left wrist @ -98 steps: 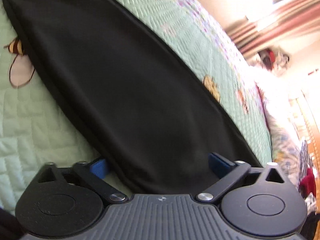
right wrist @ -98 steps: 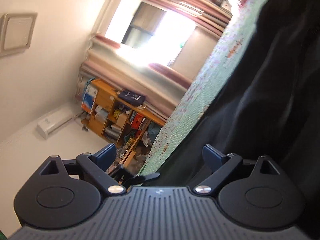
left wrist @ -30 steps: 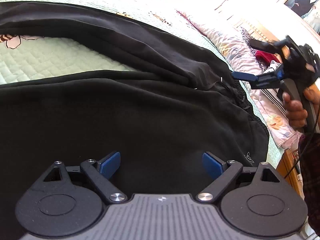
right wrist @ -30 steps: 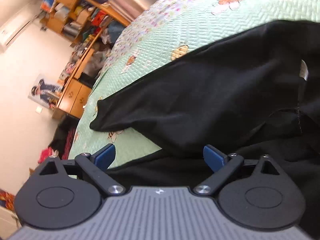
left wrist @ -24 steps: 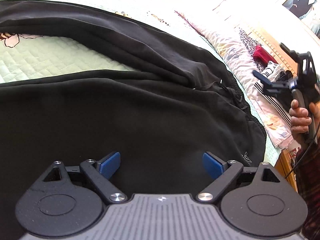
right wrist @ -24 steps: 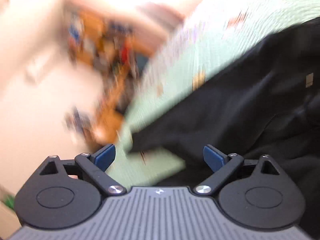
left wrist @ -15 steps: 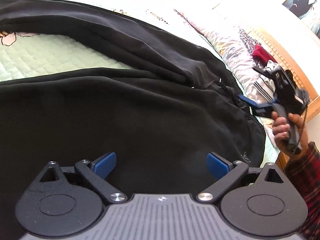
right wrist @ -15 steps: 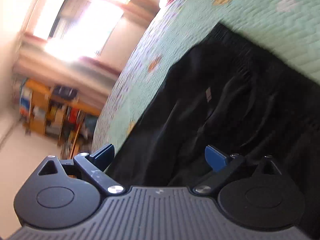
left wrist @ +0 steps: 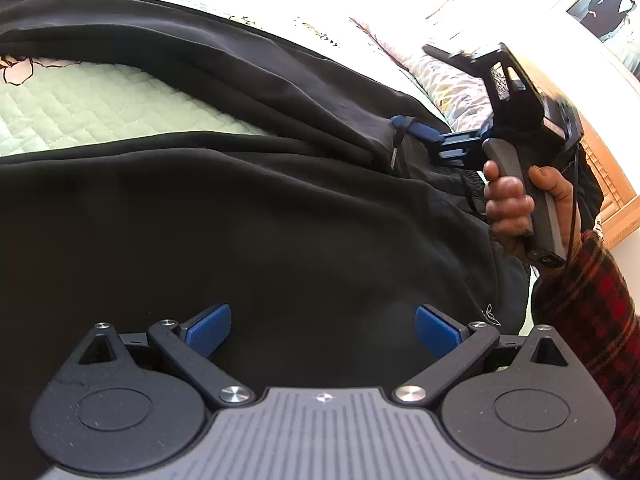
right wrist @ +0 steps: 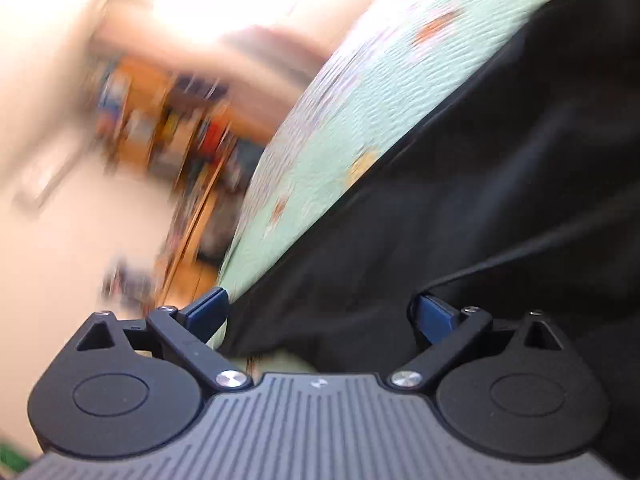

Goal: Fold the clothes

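Observation:
Black trousers [left wrist: 280, 220] lie spread on a green quilted bedspread [left wrist: 80, 108], the two legs running off to the left. My left gripper [left wrist: 324, 328] hovers open just over the near leg, nothing between its blue pads. In the left wrist view my right gripper [left wrist: 420, 140] reaches in from the right at the waistband, one blue finger lying over a fold. In the blurred right wrist view that gripper [right wrist: 322, 314] is open, with the black cloth [right wrist: 480, 180] filling the gap between its fingers.
A hand [left wrist: 508, 204] in a red plaid sleeve [left wrist: 588, 304] holds the right gripper. Patterned pillows [left wrist: 452, 88] and a wooden headboard [left wrist: 616, 208] lie beyond the waistband. A blurred bookshelf [right wrist: 168, 120] stands past the bed edge [right wrist: 360, 100].
The right gripper has come in from beside the bed to the trousers' waistband, and its view has swung and blurred. The left gripper has barely shifted.

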`<state>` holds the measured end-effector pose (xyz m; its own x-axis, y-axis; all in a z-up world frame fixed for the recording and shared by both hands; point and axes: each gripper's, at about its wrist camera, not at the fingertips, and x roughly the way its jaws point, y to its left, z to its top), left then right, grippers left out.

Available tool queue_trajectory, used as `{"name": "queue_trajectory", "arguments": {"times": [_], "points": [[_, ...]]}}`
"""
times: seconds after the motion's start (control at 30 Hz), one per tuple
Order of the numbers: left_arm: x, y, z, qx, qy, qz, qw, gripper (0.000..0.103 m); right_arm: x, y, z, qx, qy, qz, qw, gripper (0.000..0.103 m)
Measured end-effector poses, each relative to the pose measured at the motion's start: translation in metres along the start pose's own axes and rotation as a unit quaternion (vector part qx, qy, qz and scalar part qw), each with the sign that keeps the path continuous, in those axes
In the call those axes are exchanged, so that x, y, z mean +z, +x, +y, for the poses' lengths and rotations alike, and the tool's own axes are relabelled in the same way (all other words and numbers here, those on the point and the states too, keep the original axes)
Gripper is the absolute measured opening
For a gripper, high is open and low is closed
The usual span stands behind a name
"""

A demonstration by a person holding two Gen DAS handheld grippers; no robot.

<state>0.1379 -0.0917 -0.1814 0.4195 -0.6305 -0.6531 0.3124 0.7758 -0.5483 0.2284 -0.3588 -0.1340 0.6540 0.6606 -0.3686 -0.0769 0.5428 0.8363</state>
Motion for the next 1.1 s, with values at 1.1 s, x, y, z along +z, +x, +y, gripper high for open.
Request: {"name": "queue_trajectory", "arguments": {"times": [1.1], "points": [[0.005, -0.002, -0.017, 0.024, -0.001, 0.013, 0.9996, 0.100, -0.079, -0.006, 0.067, -0.204, -0.335, -0.009, 0.920, 0.097]]}}
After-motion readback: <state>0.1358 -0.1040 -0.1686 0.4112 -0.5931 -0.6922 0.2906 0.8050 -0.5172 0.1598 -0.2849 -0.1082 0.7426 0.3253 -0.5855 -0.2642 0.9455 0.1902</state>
